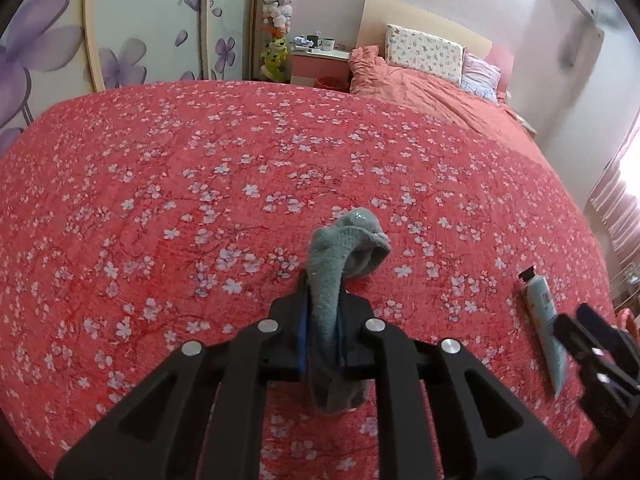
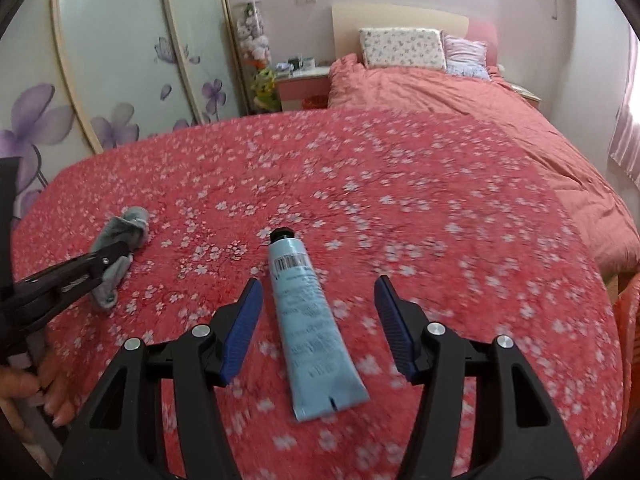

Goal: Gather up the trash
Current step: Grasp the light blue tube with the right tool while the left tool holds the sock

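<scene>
Left wrist view: the left gripper [image 1: 322,320] is clenched on a grey-green knitted sock [image 1: 340,272], whose open cuff touches the red flower-printed bedspread [image 1: 160,200].

Right wrist view: the right gripper [image 2: 318,320] stands released, its blue pads astride a pale blue squeeze tube with a black cap [image 2: 308,312] lying flat on the bedspread, untouched.

open bedspread [image 2: 400,200] around tube [image 2: 312,320], sock [image 2: 120,232] leftward

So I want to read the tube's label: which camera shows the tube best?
The right wrist view: the tube lies whole between the open right gripper, barcode up. The left wrist view shows it at the edge, partly hidden.
</scene>
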Action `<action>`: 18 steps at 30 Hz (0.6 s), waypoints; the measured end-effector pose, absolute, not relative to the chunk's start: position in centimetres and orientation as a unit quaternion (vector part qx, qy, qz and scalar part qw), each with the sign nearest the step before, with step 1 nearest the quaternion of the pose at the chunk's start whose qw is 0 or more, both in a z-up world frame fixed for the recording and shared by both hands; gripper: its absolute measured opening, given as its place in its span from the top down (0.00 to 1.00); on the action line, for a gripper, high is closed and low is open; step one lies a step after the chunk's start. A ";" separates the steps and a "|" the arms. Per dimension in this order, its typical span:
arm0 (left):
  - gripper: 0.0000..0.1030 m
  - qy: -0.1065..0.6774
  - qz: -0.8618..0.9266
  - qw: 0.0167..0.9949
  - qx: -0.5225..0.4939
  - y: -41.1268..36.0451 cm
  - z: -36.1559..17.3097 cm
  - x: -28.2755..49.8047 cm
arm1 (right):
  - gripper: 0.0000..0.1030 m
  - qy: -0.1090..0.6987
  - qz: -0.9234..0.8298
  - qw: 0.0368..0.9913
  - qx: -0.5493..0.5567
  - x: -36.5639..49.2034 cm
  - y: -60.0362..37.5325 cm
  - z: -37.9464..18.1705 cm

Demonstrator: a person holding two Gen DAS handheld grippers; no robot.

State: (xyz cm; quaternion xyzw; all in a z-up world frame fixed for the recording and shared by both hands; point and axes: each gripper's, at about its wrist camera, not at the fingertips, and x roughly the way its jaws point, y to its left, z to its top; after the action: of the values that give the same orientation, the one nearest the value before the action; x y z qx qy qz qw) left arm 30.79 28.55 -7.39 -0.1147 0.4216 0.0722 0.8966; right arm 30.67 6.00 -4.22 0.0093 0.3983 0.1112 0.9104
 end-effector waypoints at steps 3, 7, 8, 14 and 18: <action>0.85 0.420 0.069 0.896 -0.127 29.0 -7.5 30.6 | 0.46 0.411 0.110 0.905 0.002 31.3 6.6 -4.7; 0.85 0.422 0.073 0.896 -0.118 28.7 -7.5 30.4 | 0.48 0.414 0.102 0.905 -0.006 31.9 6.8 -4.9; 0.85 0.422 0.074 0.896 -0.117 28.7 -7.4 30.5 | 0.48 0.414 0.101 0.905 -0.008 32.0 6.8 -4.9; 0.85 0.422 0.073 0.896 -0.118 28.5 -7.3 30.8 | 0.57 0.432 0.105 0.895 -0.021 33.0 7.8 -5.3; 0.85 0.422 0.073 0.896 -0.119 28.4 -7.3 30.8 | 0.73 0.430 0.101 0.897 -0.025 32.9 8.0 -5.4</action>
State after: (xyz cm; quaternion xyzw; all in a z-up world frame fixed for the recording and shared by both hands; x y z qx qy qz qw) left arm 30.83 28.44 -7.32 -0.1189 0.4219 0.0733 0.8958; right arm 32.89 7.96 -5.36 -0.0246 0.4297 0.1009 0.8970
